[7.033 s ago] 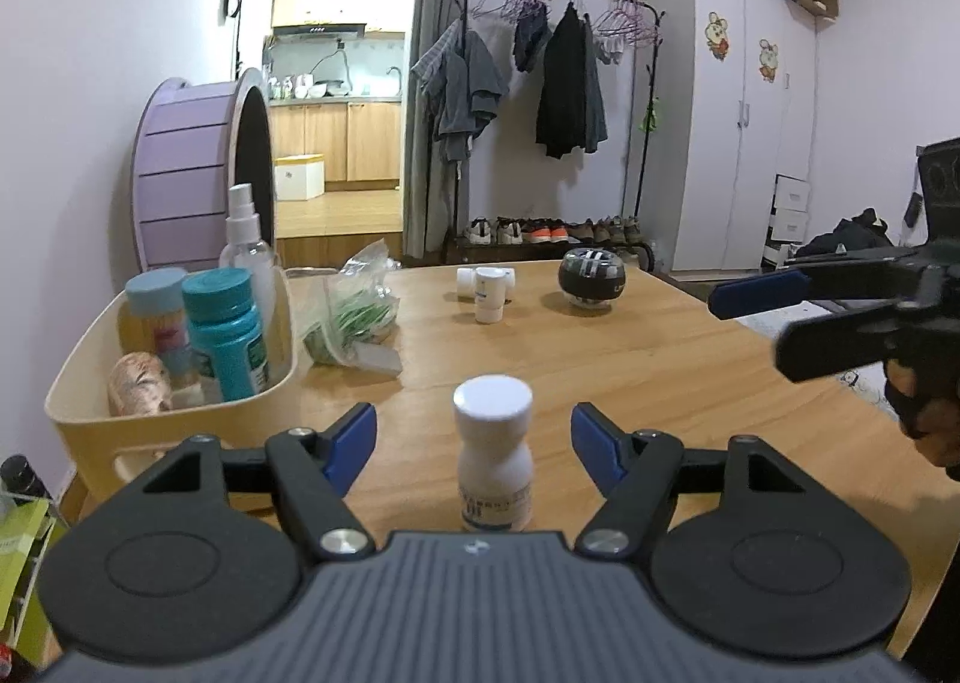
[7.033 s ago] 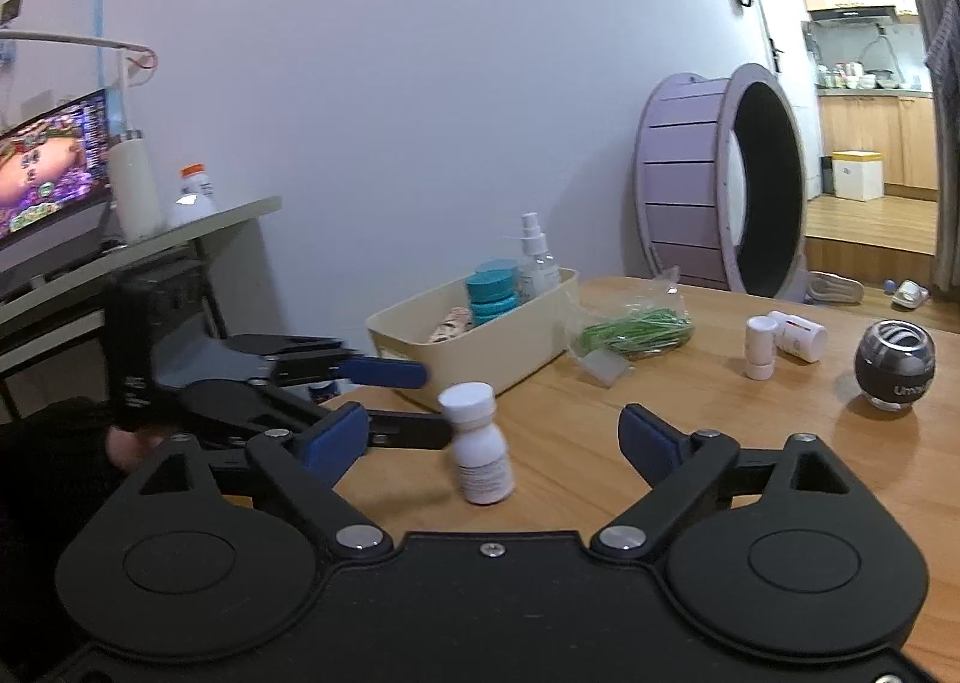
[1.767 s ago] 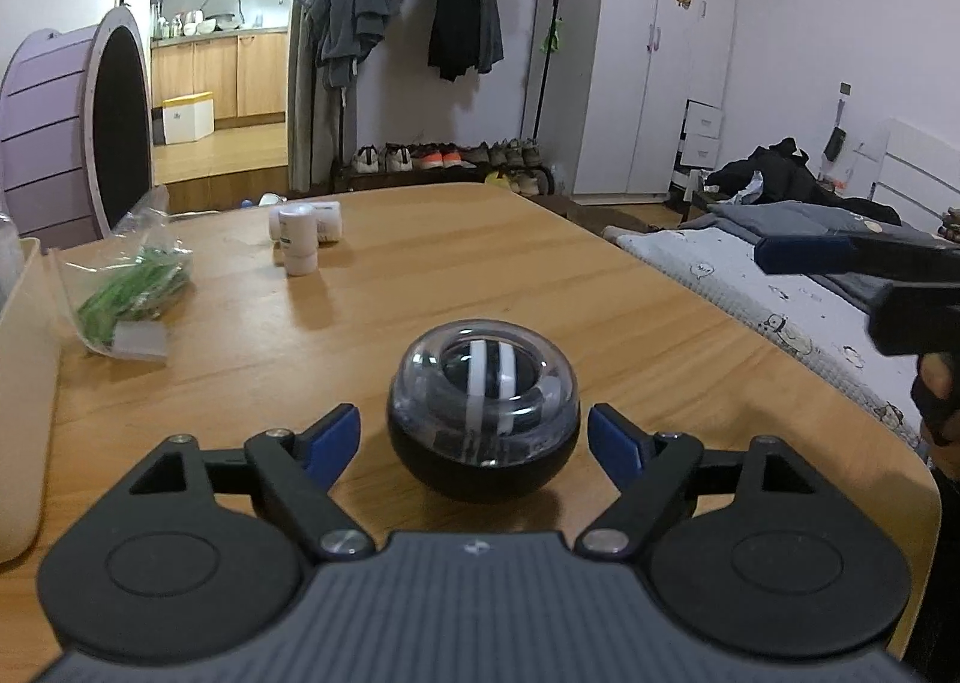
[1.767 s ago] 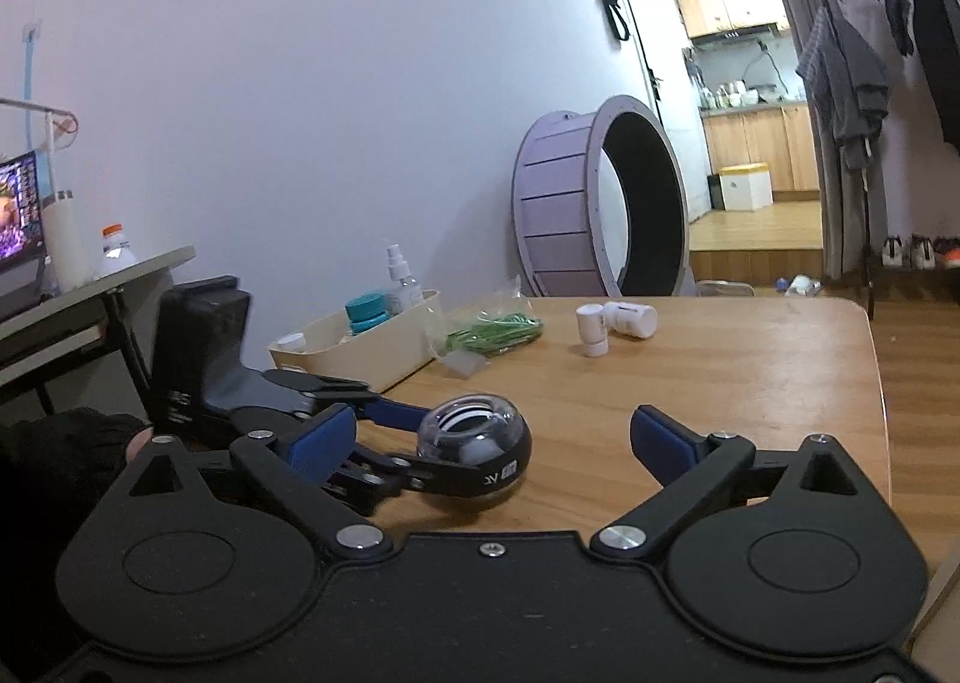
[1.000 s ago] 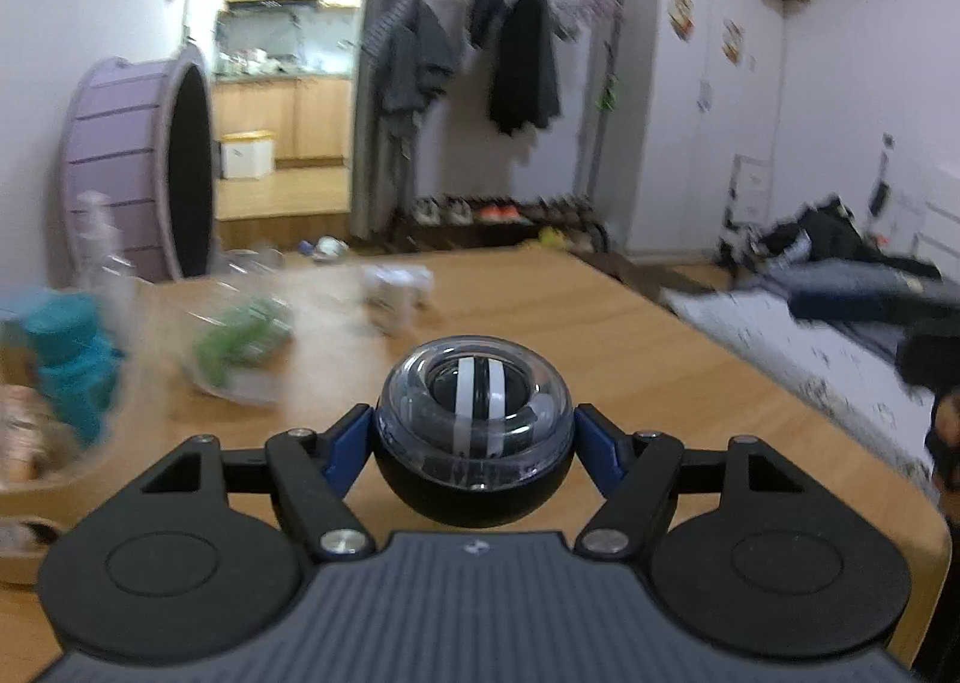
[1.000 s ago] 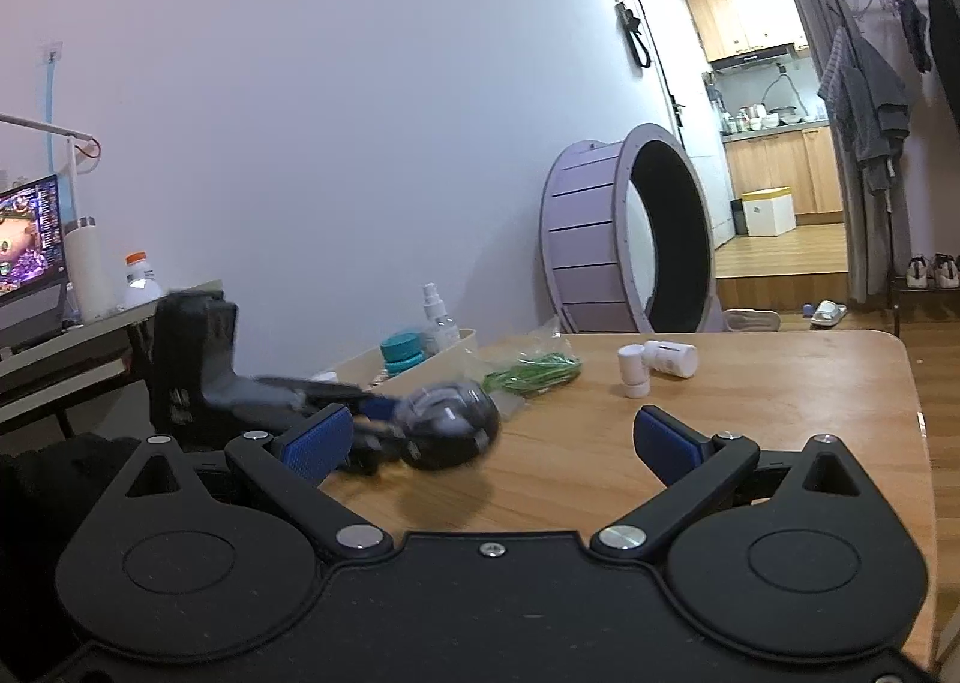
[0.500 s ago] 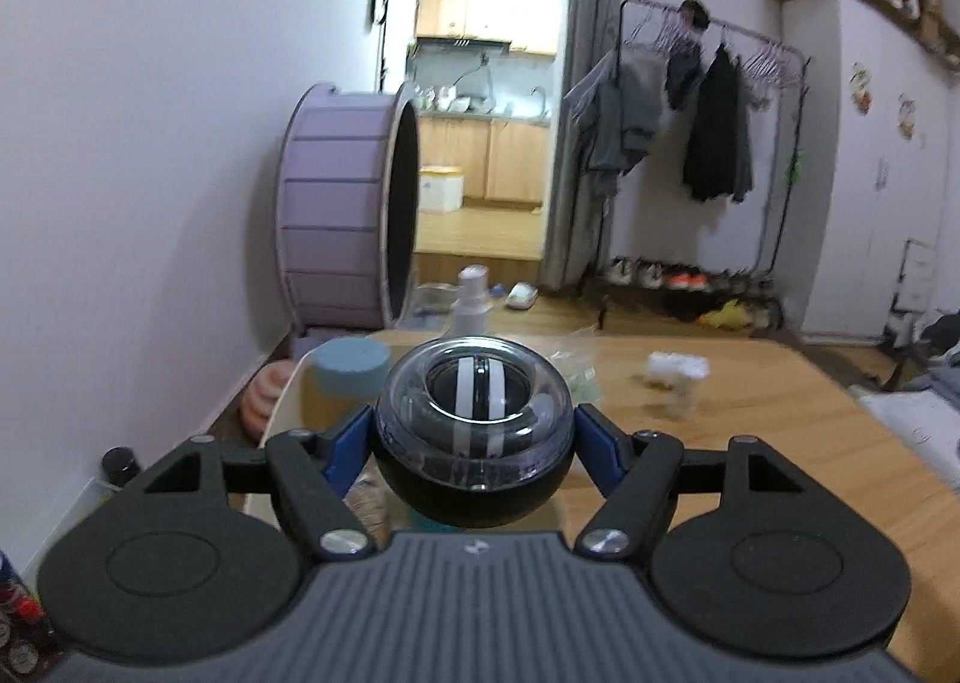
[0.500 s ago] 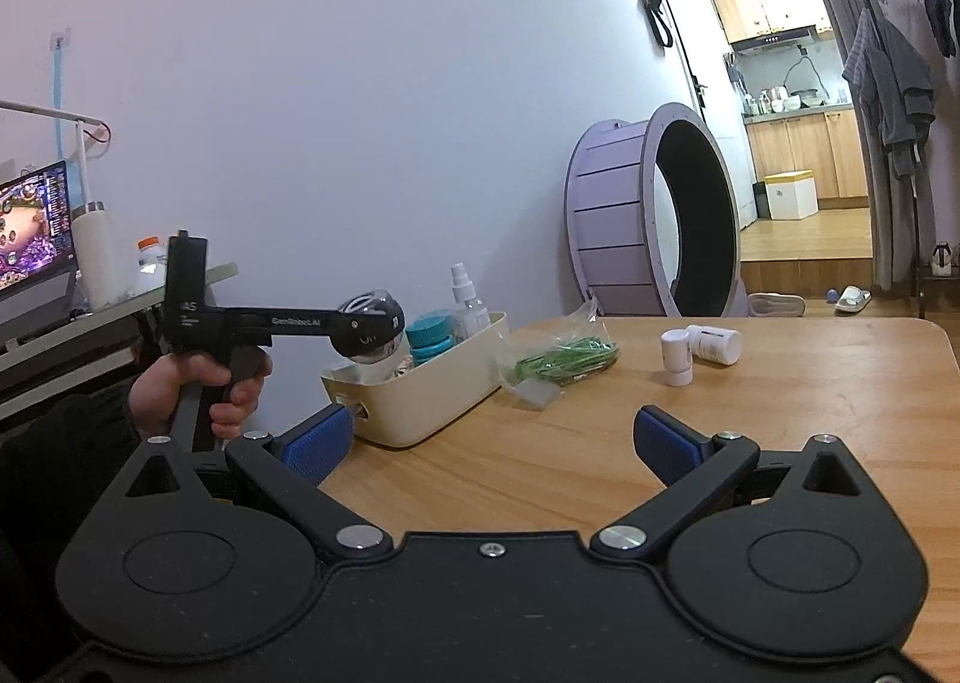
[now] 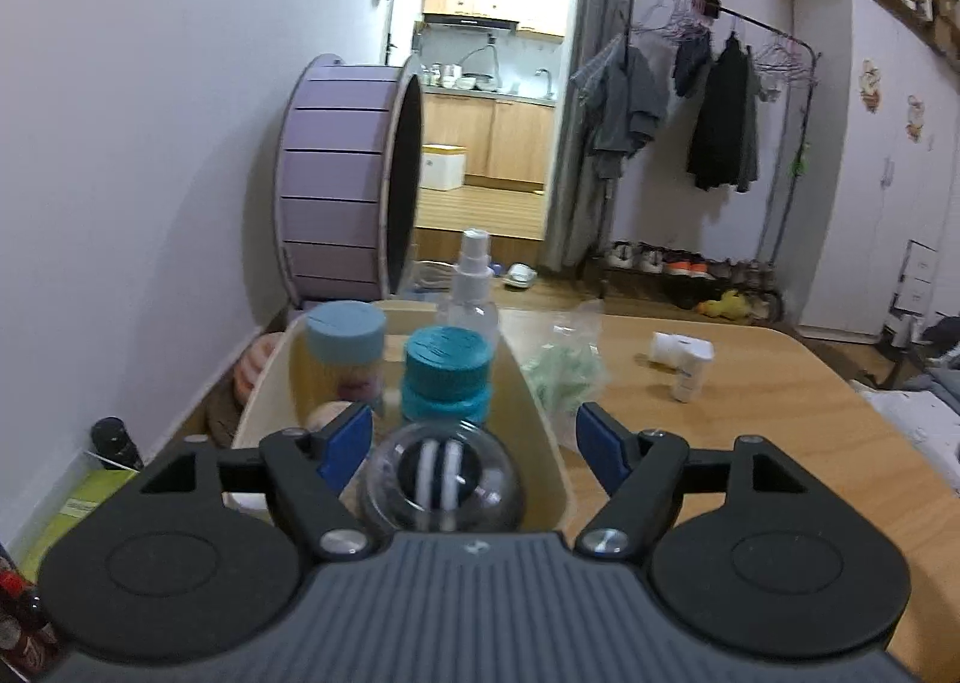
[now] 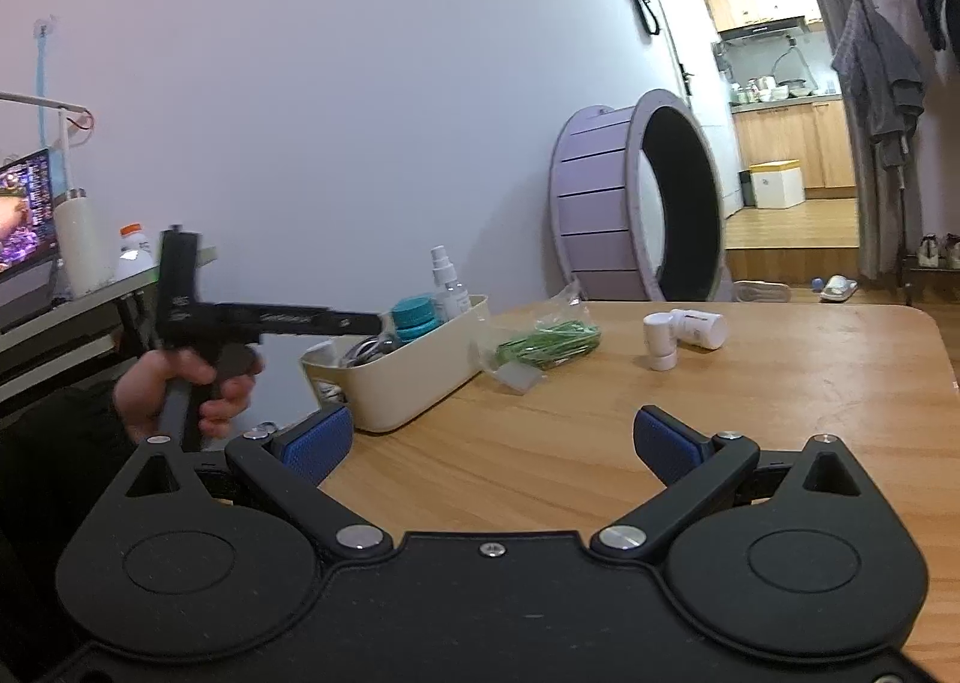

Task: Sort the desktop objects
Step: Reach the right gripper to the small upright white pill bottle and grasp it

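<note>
My left tongs (image 9: 474, 440) hang over the bin (image 9: 549, 467), pads spread wide — nothing gripped. The ball (image 9: 445, 479) sits below them inside the bin at its near end, apart from both pads. Behind it in the bin: a teal-capped jar (image 9: 445, 377), a light-blue-capped jar (image 9: 343, 350), a spray bottle (image 9: 474, 287). From the right wrist view, a hand (image 10: 180, 389) holds the left tool's grip, and its arm reaches level over the bin's near end.

My right tongs (image 10: 489, 443) are open and empty, held low over the counter (image 10: 780, 383), well apart from the bin.

On the counter just beside the bin lies a clear bag (image 10: 543, 344) of green strips. Farther along — two white bottles (image 10: 684, 332), one upright, one on its side, touching.
</note>
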`<action>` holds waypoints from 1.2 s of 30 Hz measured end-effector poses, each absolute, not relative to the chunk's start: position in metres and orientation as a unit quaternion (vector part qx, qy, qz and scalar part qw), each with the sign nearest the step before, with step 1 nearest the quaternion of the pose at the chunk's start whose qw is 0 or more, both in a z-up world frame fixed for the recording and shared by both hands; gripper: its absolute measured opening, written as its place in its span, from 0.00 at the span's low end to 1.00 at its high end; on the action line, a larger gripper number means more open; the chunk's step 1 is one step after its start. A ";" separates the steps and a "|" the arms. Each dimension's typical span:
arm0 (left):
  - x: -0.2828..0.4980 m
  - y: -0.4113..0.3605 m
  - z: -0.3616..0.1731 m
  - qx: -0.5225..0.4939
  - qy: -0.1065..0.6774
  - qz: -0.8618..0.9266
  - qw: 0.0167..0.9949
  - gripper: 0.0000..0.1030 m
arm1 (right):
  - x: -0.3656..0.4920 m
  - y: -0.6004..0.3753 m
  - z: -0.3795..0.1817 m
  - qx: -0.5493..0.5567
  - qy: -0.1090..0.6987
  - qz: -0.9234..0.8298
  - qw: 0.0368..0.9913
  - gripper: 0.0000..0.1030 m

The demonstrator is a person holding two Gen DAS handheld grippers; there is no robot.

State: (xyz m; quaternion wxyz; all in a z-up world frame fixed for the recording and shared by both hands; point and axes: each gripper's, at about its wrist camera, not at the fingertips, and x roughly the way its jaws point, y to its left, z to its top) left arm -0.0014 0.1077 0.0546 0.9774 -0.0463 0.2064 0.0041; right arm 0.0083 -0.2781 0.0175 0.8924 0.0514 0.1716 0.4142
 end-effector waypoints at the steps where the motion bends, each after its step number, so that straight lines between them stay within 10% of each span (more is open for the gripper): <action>1: -0.004 0.104 0.055 -0.043 0.204 -0.003 0.978 0.72 | 0.010 -0.278 0.018 0.050 0.171 0.409 0.895 0.98; 12: -0.021 0.076 0.055 -0.053 0.170 -0.080 0.981 0.72 | 0.064 -0.252 0.030 -0.035 0.178 0.364 0.914 0.94; 24: -0.020 0.072 0.048 -0.075 0.160 -0.115 0.977 0.72 | 0.177 -0.190 -0.012 -0.081 0.278 0.347 0.892 0.58; 36: -0.019 0.071 0.045 -0.072 0.160 -0.122 0.977 0.72 | 0.227 -0.166 -0.038 -0.093 0.296 0.315 0.897 0.48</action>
